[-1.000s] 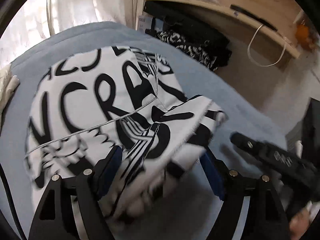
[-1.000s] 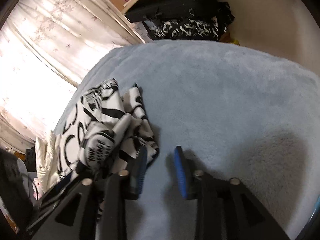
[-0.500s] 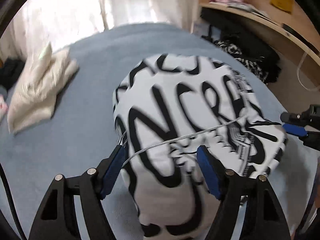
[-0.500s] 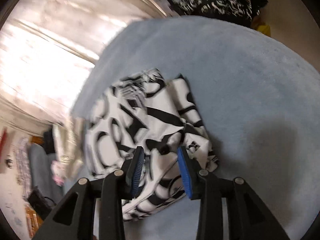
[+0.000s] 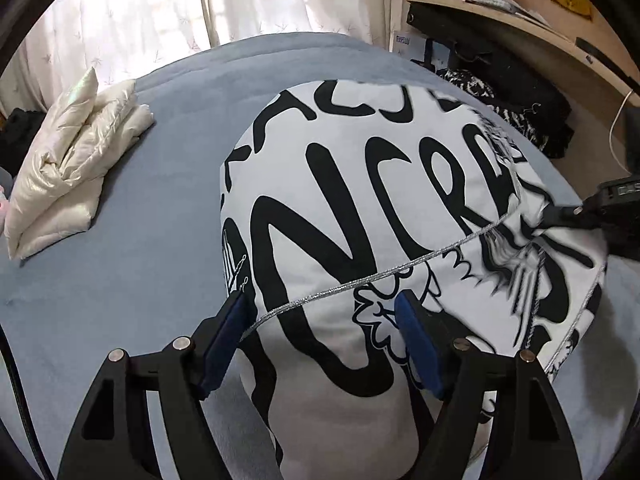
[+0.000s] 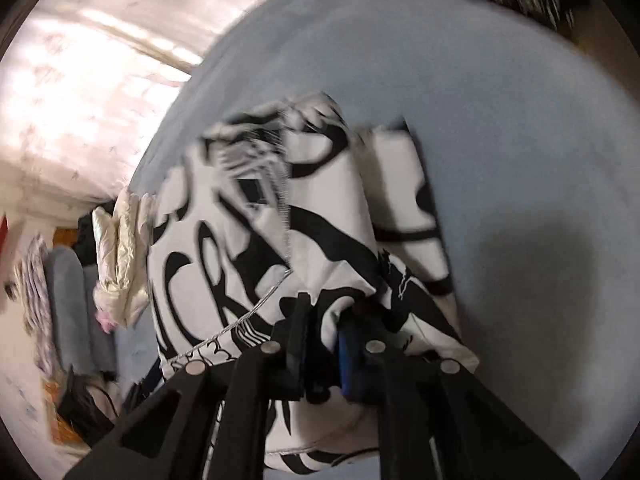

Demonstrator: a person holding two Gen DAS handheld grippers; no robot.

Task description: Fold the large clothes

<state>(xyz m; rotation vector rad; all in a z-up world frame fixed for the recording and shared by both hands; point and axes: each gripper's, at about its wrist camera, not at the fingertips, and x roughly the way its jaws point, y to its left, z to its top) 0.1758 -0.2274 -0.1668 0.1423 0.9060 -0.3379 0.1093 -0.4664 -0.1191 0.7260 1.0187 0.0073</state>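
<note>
Where the black-and-white printed garment [image 5: 360, 184] lies folded on the blue bedspread [image 5: 152, 208], spreads away ahead of both tools, long axis running across from left to right; at left, a folded cream jacket [image 5: 76, 164] well apart; left gripper [image 5: 320, 328] over the near left edge, jaws wide, straddling cloth without pinching; at the far right corner, right gripper [image 6: 320, 344], jaws just closing, now clamped on a bunch of fabric; nearer to that corner, so likely leads the next fold.
</note>
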